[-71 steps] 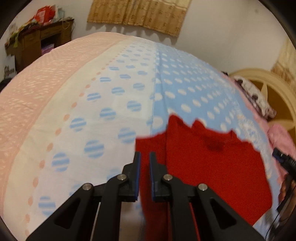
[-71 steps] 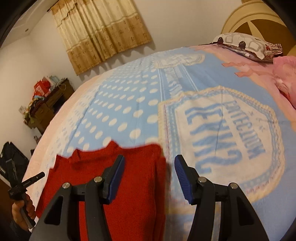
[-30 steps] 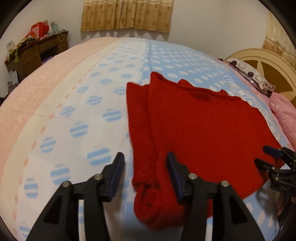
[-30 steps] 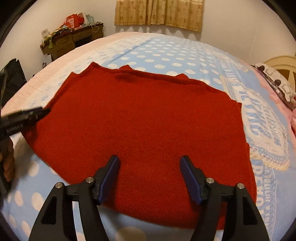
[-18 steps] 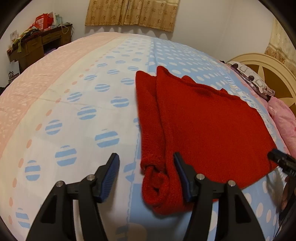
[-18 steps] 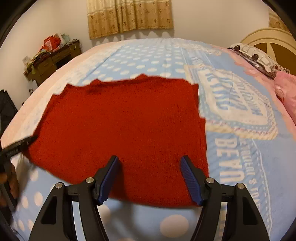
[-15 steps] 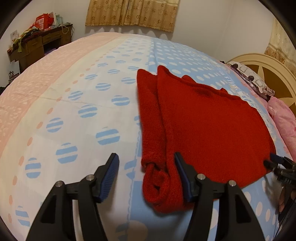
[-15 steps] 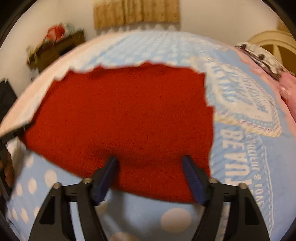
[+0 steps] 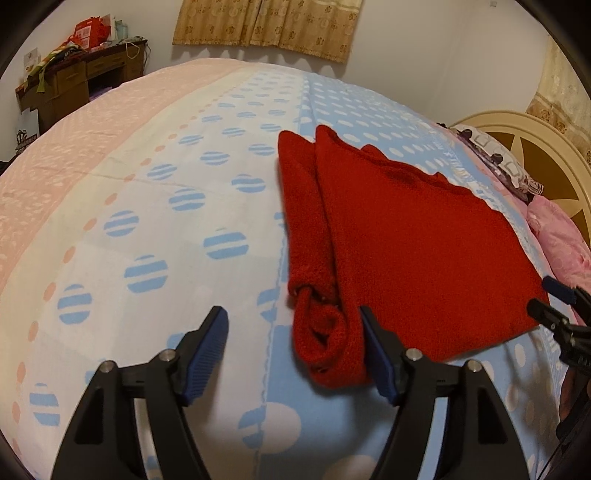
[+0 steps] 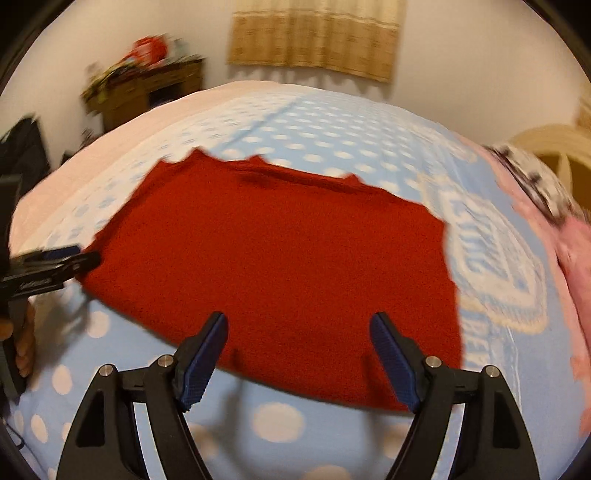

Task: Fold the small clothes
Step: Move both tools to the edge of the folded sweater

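A small red knitted sweater (image 9: 424, 236) lies flat on the bed. Its left sleeve (image 9: 310, 236) is folded down along its side, the cuff bunched at the near end. My left gripper (image 9: 293, 354) is open and empty, its jaws spread either side of that cuff, just short of it. In the right wrist view the sweater (image 10: 280, 258) fills the middle, and my right gripper (image 10: 297, 354) is open and empty over its near hem. The right gripper (image 9: 554, 306) also shows at the sweater's near right corner in the left wrist view. The left gripper (image 10: 55, 264) shows at the sweater's left edge.
The bed has a blue, white and pink dotted cover (image 9: 155, 229). Pink bedding (image 9: 561, 240) and a patterned pillow (image 9: 498, 166) lie by the cream headboard (image 9: 535, 147) on the right. A cluttered wooden desk (image 9: 74, 81) stands by the far wall under a curtain (image 9: 266, 26).
My left gripper let go of the sleeve, opened wide and drew back to the near end of the sleeve. My right gripper stayed open and swung along the near hem.
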`<state>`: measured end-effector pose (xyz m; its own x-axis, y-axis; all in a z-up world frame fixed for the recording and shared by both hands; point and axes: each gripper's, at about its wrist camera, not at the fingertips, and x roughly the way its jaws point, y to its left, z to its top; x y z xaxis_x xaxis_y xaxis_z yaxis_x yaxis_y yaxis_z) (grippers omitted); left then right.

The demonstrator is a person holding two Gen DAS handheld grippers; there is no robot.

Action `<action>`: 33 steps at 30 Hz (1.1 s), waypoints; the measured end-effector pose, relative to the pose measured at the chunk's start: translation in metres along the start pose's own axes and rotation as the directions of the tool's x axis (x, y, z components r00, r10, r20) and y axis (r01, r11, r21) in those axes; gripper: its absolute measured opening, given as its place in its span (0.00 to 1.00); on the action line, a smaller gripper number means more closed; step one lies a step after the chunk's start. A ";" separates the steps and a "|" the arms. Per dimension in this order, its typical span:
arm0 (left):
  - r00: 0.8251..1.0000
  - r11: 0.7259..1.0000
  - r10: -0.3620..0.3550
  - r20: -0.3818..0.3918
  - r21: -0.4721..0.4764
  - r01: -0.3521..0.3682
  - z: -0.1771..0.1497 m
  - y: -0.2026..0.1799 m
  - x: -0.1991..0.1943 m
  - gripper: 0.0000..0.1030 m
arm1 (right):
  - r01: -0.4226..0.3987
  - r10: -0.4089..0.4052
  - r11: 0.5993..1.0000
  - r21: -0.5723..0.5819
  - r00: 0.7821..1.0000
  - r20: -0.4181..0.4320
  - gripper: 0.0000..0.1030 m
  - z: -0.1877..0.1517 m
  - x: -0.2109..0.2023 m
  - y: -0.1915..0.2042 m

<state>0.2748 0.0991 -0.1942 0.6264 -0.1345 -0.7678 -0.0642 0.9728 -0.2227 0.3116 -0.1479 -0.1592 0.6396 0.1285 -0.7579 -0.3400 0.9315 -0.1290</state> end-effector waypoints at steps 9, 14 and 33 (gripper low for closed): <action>1.000 1.000 -0.024 0.001 -0.018 0.024 -0.006 0.008 -0.008 0.77 | -0.040 0.038 0.999 -0.032 0.997 -0.063 0.77 0.000 0.037 0.037; 0.997 0.992 -0.081 0.013 -0.098 0.081 -0.008 0.026 -0.016 0.79 | -0.069 0.069 0.994 -0.088 0.998 -0.001 0.77 0.007 0.018 0.055; 0.998 0.993 -0.040 0.054 -0.105 0.046 0.008 0.064 -0.057 0.79 | -0.118 0.151 0.913 -0.389 0.987 0.053 0.77 0.014 0.018 0.160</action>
<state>0.2412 0.1704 -0.1596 0.6698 -0.1627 -0.7245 -0.1171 0.9403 -0.3195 0.2782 0.0079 -0.1843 0.6170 0.2853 -0.7335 -0.6547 0.7032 -0.2772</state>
